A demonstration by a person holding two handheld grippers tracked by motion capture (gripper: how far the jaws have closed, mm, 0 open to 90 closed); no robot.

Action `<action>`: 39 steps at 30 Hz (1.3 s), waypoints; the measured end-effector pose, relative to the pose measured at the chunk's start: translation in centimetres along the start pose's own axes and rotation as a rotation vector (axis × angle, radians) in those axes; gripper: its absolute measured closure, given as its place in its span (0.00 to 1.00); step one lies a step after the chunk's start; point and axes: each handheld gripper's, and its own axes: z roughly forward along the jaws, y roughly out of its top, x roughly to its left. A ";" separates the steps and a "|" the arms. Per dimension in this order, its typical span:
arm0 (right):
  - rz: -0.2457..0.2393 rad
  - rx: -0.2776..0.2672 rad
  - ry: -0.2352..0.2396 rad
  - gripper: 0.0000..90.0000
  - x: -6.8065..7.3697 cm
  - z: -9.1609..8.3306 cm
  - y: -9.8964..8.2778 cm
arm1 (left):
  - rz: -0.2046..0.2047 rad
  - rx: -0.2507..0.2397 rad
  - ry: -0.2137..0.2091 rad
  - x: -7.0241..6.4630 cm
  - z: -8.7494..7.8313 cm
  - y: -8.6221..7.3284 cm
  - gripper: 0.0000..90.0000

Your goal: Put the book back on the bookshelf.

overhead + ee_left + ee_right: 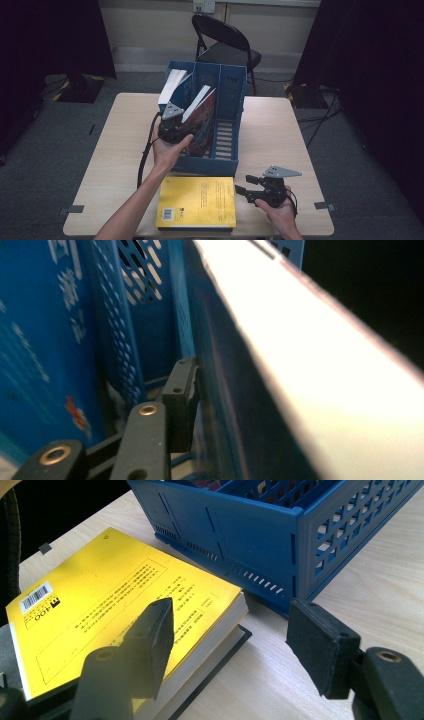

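Hiding one jaw, the leaning book blocks the left gripper; grip on it unclear.

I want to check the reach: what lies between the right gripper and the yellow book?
Only bare table: in the high view the right gripper stands beside the yellow book, jaws open, nothing between.

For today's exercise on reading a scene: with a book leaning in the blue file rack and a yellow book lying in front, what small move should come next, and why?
Probably draw the left gripper back from the rack. The red-covered book already leans inside the blue file rack, and in the left gripper view only one pad lies against its cover, so it looks released. The open right gripper waits by the yellow book.
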 end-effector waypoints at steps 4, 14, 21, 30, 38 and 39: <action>-0.002 0.001 0.001 0.39 0.0 0.0 0.0 | -0.003 0.017 0.012 0.2 -0.4 0.3 0.63; -0.007 0.005 0.002 0.39 0.1 0.2 0.1 | -0.020 0.076 -0.011 0.5 -1.1 1.3 0.63; -0.010 0.007 0.006 0.39 0.2 0.2 0.1 | -0.012 0.130 -0.003 0.5 -1.2 2.4 0.63; -0.015 0.006 0.003 0.39 0.2 0.3 0.2 | 0.004 0.205 0.009 0.5 -1.4 4.4 0.66; -0.012 0.006 0.006 0.39 0.3 0.3 0.2 | -0.017 0.286 0.013 0.2 -1.0 5.7 0.68; -0.012 0.006 0.006 0.39 0.2 0.3 0.2 | -0.017 0.326 0.016 0.2 -0.9 6.1 0.69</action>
